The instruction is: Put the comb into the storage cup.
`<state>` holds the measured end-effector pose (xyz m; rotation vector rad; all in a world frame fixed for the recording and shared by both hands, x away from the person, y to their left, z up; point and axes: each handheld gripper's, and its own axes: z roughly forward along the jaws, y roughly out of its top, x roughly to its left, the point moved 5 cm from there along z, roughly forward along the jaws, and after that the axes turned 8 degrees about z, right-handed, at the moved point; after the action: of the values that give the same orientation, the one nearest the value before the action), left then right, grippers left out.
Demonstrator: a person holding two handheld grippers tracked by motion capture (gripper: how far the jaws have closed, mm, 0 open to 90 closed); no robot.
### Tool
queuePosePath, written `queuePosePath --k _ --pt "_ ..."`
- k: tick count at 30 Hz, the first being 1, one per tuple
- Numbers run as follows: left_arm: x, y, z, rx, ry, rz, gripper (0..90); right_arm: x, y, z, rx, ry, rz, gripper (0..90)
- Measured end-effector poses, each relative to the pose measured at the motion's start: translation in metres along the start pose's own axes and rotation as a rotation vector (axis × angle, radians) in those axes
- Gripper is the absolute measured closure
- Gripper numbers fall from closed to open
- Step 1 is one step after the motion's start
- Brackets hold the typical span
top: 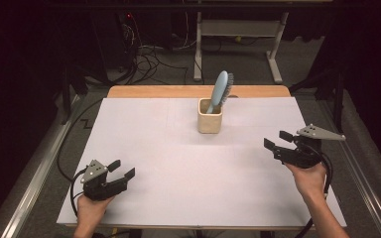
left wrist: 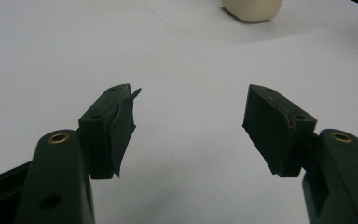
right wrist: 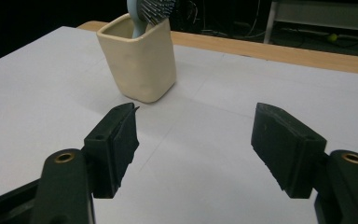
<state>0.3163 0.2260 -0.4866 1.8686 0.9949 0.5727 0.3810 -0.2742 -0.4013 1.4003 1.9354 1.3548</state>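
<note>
High view: a cream square cup (top: 210,122) stood upright on the white table sheet (top: 178,163), toward the far edge and near the middle, with a light-blue hairbrush (top: 221,90) standing in it handle down, head leaning to the right above the rim, bristles facing right. The left gripper (top: 121,169) rested at the near left of the sheet, held in the person's left hand (top: 90,208), jaws well apart with nothing between them, well away from the cup. The right gripper (top: 277,140) was held in the right hand (top: 308,178) at the right side of the sheet, pointing left toward the cup, jaws parted and empty, apart from the cup. Left gripper view: both black jaws spread wide over bare sheet, cup base (left wrist: 251,10) at the top edge. Right gripper view: jaws apart, cup (right wrist: 139,58) ahead and left of them, brush bristles (right wrist: 154,8) above its rim; a wooden table edge (right wrist: 279,51) ran behind.
</note>
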Motion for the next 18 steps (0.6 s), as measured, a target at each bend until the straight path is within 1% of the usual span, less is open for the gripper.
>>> queuePosePath --k 2,5,11,18 --pt "0.000 0.000 0.000 0.000 0.000 0.000 34.1 0.000 -0.002 -0.002 -0.001 0.005 0.004 32.0" --pt "0.000 0.000 0.000 0.000 0.000 0.000 34.1 0.001 -0.004 -0.004 -0.008 0.013 0.024 31.7" --pt "0.000 0.000 0.000 0.001 0.000 -0.001 34.1 0.002 -0.009 -0.009 -0.021 0.011 0.022 31.6" --pt "0.000 0.000 0.000 0.001 0.000 0.000 34.1 0.001 -0.013 -0.013 -0.026 0.003 0.017 31.5"
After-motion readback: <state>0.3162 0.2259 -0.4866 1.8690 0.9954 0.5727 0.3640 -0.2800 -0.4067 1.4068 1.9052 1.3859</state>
